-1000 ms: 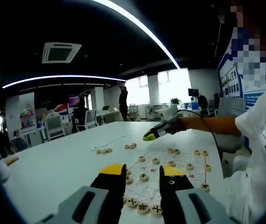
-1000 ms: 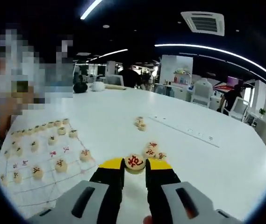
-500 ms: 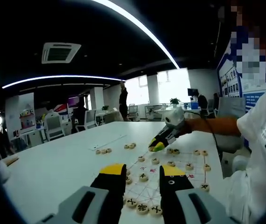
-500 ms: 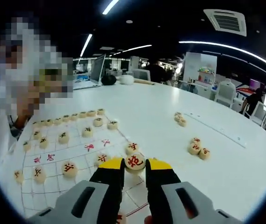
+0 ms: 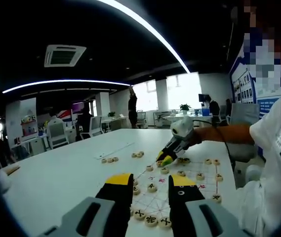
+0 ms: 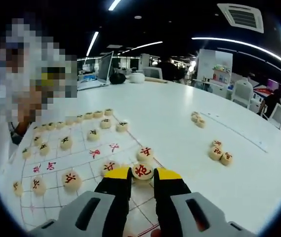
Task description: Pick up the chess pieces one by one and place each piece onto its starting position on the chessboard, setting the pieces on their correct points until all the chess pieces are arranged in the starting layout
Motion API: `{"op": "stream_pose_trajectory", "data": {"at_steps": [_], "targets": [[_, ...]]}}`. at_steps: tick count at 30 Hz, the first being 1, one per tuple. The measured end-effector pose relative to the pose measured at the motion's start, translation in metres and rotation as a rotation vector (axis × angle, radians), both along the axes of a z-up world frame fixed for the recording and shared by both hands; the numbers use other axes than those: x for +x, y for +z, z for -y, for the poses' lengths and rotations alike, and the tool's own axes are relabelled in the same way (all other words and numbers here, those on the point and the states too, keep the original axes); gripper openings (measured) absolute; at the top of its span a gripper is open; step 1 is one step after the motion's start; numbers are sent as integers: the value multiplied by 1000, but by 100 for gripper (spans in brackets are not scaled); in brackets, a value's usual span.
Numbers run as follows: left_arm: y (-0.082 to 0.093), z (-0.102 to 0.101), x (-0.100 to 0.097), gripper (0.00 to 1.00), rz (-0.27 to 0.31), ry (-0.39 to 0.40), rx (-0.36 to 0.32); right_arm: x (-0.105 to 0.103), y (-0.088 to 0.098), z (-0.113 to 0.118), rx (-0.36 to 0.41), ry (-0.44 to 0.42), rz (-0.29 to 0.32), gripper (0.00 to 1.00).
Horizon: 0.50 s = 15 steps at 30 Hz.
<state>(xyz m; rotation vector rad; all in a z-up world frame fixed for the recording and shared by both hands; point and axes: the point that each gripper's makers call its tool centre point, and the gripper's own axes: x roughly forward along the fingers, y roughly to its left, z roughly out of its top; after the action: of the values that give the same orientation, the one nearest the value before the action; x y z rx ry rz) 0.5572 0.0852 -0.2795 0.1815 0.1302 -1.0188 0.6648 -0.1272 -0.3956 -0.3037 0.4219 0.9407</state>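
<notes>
The left hand-held gripper (image 5: 151, 185) hangs open and empty above the near edge of the chessboard (image 5: 189, 178), with bare white worktop (image 5: 66, 173) stretching off to its left. The right hand-held gripper (image 6: 142, 174) is clamped on a red-marked chess piece (image 6: 142, 171), low over the board's outer edge beside two placed pieces (image 6: 144, 153); further right, loose pieces (image 6: 219, 152) lie well apart on open worktop.

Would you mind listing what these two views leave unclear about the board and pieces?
- Left gripper view: characters on the far pieces are too small to read.
- Left gripper view: the left tool covers part of the board.
- Right gripper view: the right tool hides the point beneath the held piece.
- Right gripper view: loose pieces are too small to read.
</notes>
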Motion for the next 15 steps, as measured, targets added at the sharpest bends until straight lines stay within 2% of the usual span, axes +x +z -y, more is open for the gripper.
{"op": "stream_pose_trajectory", "data": {"at_steps": [7, 11, 15], "targets": [[0, 0, 0, 30, 0, -1, 0, 1, -3, -1, 10, -8, -19, 20], [0, -1, 1, 30, -1, 0, 0, 3, 3, 1, 28, -20, -9, 30], [0, -1, 2, 30, -1, 1, 0, 7, 11, 7, 38, -47, 4, 30]]}}
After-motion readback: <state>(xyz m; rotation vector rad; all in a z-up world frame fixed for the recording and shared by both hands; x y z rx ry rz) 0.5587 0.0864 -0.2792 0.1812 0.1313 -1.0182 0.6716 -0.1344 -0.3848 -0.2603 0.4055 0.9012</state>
